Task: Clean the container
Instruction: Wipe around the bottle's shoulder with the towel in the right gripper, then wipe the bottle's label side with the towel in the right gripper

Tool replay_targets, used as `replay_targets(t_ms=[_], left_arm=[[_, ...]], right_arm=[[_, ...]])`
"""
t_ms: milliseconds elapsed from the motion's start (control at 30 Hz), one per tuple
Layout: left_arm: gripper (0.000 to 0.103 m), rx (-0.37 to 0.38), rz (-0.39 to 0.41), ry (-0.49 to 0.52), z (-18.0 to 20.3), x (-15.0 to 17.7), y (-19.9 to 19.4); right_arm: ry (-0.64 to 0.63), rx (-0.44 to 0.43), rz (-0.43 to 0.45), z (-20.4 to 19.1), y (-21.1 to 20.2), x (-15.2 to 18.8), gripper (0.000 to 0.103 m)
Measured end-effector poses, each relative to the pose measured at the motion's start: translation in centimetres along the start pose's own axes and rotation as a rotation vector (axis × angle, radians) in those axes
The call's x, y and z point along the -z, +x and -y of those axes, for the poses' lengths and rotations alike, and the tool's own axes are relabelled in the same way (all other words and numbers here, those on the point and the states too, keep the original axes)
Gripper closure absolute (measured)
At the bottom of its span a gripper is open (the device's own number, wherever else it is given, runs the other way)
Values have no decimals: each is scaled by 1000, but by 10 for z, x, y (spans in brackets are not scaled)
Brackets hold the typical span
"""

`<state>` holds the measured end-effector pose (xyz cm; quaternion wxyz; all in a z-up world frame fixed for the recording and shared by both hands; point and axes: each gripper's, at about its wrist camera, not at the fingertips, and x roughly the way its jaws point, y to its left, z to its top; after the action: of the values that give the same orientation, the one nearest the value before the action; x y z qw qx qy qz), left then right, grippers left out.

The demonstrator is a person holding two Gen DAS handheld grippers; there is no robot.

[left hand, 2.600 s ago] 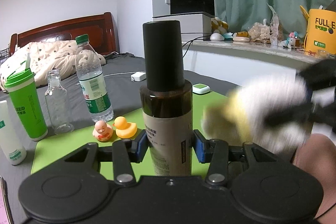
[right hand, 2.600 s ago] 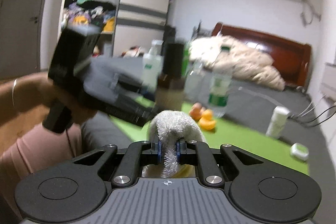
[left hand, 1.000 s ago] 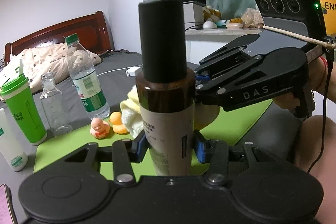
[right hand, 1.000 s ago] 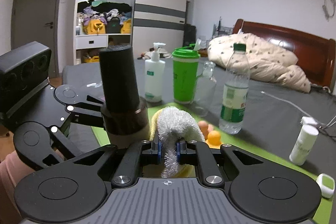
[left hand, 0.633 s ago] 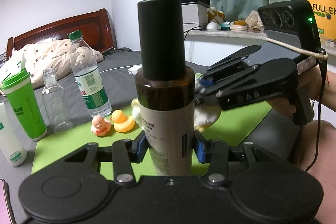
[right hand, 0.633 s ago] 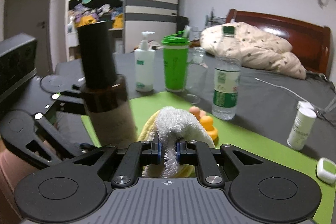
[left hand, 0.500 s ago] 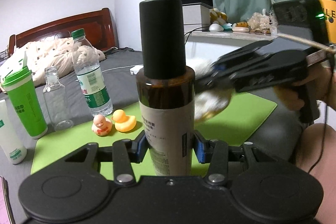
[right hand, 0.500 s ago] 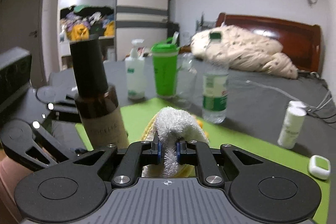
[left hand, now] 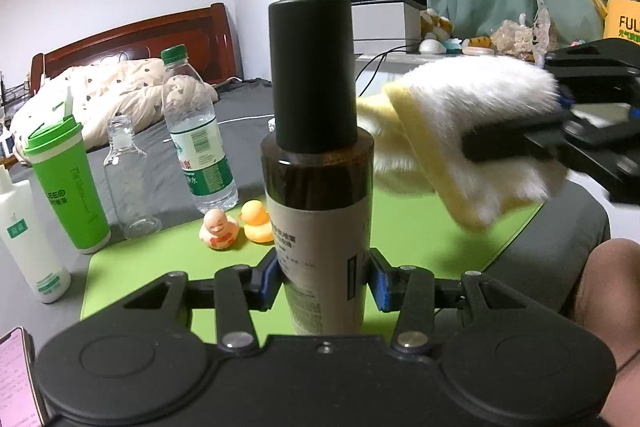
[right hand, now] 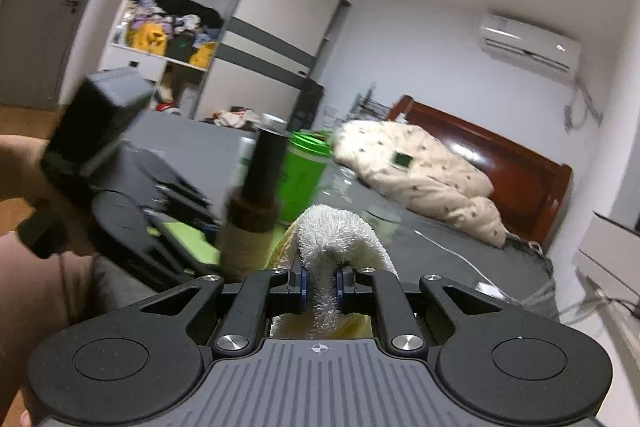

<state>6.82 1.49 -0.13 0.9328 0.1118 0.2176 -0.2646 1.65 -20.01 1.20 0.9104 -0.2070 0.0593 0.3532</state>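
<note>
The left tool (left hand: 324,281) squeezes the brown bottle (left hand: 320,227) low on its label, over the green mat's (left hand: 420,231) near edge. The glass looks hard and slippery. The right tool (right hand: 320,285) pinches a soft cloth (left hand: 472,131) beside it.

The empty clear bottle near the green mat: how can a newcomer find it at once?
Find the green mat on the grey bed. At its far left edge, the clear bottle stands between the green cup and the water bottle. Only it has no cap and no label.
</note>
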Motion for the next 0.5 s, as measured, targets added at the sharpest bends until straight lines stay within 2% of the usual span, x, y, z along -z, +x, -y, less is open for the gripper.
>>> replay_targets(t_ms=[100, 200, 500], left_arm=[[60, 4, -2, 3, 0, 0, 0], [60, 14, -9, 9, 2, 0, 1], [60, 12, -7, 3, 3, 2, 3]], right_arm=[[-4, -60, 24, -13, 1, -4, 90], [-9, -77, 31, -21, 6, -6, 90], [19, -28, -8, -5, 39, -6, 90]])
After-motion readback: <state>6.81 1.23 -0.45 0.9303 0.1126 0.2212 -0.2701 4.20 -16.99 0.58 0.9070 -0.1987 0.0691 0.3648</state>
